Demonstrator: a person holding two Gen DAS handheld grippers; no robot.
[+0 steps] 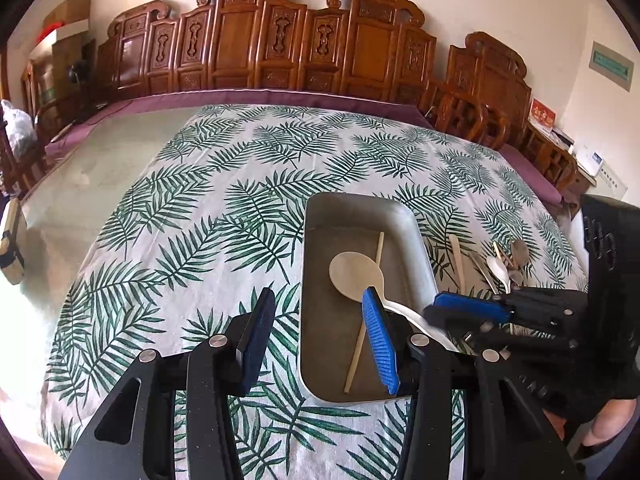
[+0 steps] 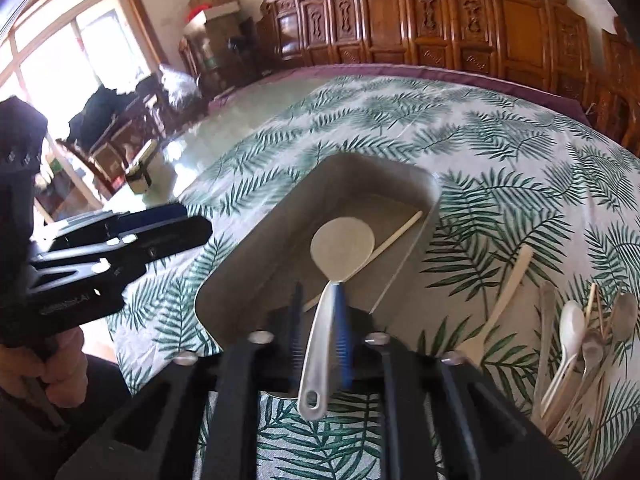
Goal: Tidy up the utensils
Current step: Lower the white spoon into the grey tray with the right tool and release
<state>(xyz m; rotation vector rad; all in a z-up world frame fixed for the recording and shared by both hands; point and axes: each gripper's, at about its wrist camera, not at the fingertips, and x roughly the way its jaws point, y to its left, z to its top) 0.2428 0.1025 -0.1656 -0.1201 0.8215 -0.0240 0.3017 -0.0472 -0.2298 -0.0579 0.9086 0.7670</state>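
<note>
A metal tray [image 1: 412, 236] [image 2: 248, 256] lies on the palm-leaf tablecloth. In it are a white rice paddle [image 1: 356, 276] [image 2: 342, 246] and a wooden chopstick [image 1: 362, 344] [image 2: 400, 230]. My right gripper [image 2: 318, 300] [image 1: 440, 312] is over the tray's near end with the paddle's handle between its blue pads, which stand slightly apart; whether they grip it is unclear. My left gripper [image 1: 320, 320] is open and empty, its right finger over the tray's left part; it also shows in the right wrist view [image 2: 172, 228].
A pile of spoons, chopsticks and a wooden spatula [image 2: 576, 344] [image 1: 496, 264] lies on the cloth right of the tray. Carved wooden chairs [image 1: 280, 40] line the table's far side. Bare glass tabletop [image 1: 100, 168] lies left of the cloth.
</note>
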